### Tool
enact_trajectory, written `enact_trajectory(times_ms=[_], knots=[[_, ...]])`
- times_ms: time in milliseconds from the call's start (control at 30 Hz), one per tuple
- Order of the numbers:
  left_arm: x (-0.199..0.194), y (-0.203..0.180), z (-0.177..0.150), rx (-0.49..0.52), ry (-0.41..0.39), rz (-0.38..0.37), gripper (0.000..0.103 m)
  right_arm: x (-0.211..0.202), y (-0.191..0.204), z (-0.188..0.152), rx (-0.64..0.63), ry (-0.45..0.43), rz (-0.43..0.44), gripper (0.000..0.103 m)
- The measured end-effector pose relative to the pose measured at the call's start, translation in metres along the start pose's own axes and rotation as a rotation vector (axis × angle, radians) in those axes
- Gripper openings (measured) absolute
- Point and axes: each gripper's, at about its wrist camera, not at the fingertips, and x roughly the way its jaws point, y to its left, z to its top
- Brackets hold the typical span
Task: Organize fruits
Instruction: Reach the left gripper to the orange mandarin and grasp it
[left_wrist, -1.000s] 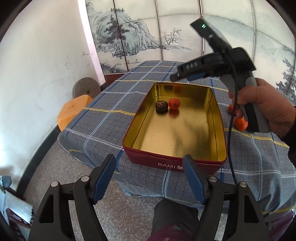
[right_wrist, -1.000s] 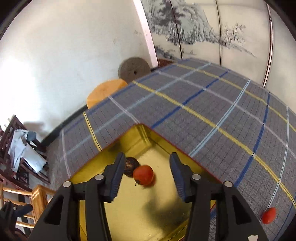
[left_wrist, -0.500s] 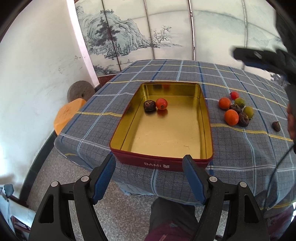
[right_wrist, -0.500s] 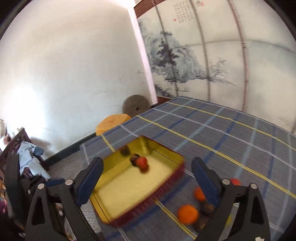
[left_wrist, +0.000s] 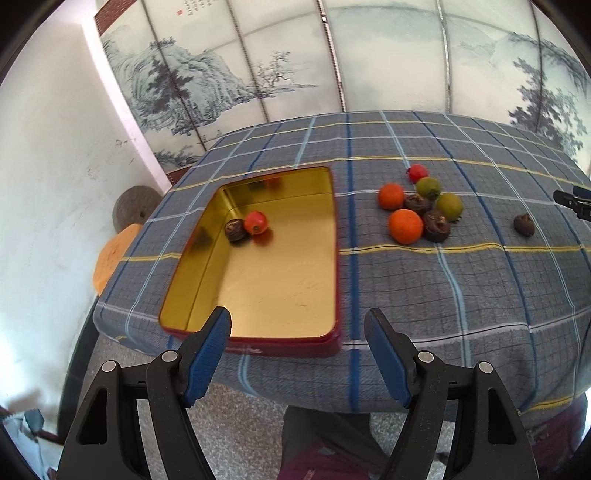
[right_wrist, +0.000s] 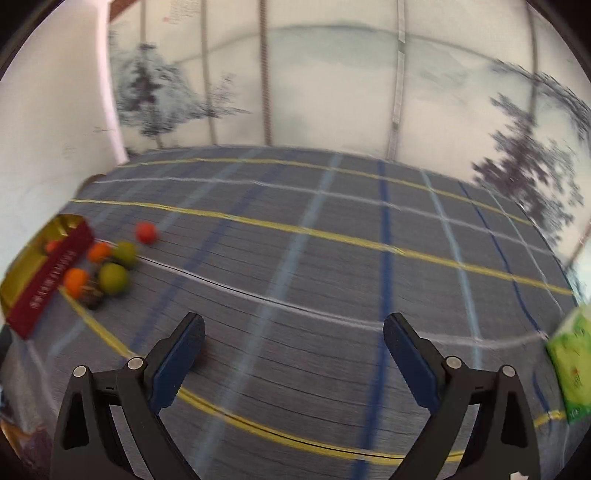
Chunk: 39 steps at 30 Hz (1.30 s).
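My right gripper (right_wrist: 293, 345) is wide open and holds nothing. It hangs over bare blue checked cloth (right_wrist: 332, 258), and the picture is smeared. My left gripper (left_wrist: 297, 349) is wide open too, with nothing in it, at the near edge of the gold tin (left_wrist: 334, 258).

2 fruits already lie in the tin, a red one (left_wrist: 255, 222) touching a dark one (left_wrist: 235, 230). The pile of fruit (left_wrist: 417, 208) sits on the cloth to the right of the tin, and 1 dark fruit (left_wrist: 524, 225) lies alone, further right.

I think I am between trips, going for the next fruit. Next I should bring my right gripper down around 1 fruit and close gently, so it does not roll off.
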Motion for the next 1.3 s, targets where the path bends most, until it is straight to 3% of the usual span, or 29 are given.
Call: enact_trajectory(times_ms=[100, 267, 467, 700, 1033, 1200, 1300], knots=[[0.002, -0.014, 0.005, 0.03, 0.007, -0.009, 0.075, 0.011, -0.029, -0.012, 0.057, 0.035, -0.058, 0.097], [0.009, -0.037, 0.015, 0.07, 0.027, -0.061, 0.075, 0.025, -0.052, -0.027, 0.146, 0.084, -0.04, 0.097], [0.026, -0.063, 0.032, 0.136, 0.04, -0.219, 0.075, 0.025, -0.058, -0.032, 0.176, 0.076, 0.014, 0.1], [0.066, -0.077, 0.068, 0.204, 0.065, -0.336, 0.068, 0.026, -0.062, -0.033, 0.185, 0.075, 0.06, 0.102], [0.129, -0.079, 0.095, 0.342, 0.146, -0.396, 0.062, 0.028, -0.068, -0.033, 0.203, 0.078, 0.092, 0.102], [0.146, -0.082, 0.102, 0.418, 0.198, -0.505, 0.062, 0.031, -0.068, -0.033, 0.203, 0.091, 0.095, 0.102], [0.15, -0.091, 0.102, 0.493, 0.22, -0.525, 0.061, 0.032, -0.067, -0.033, 0.203, 0.101, 0.095, 0.102]])
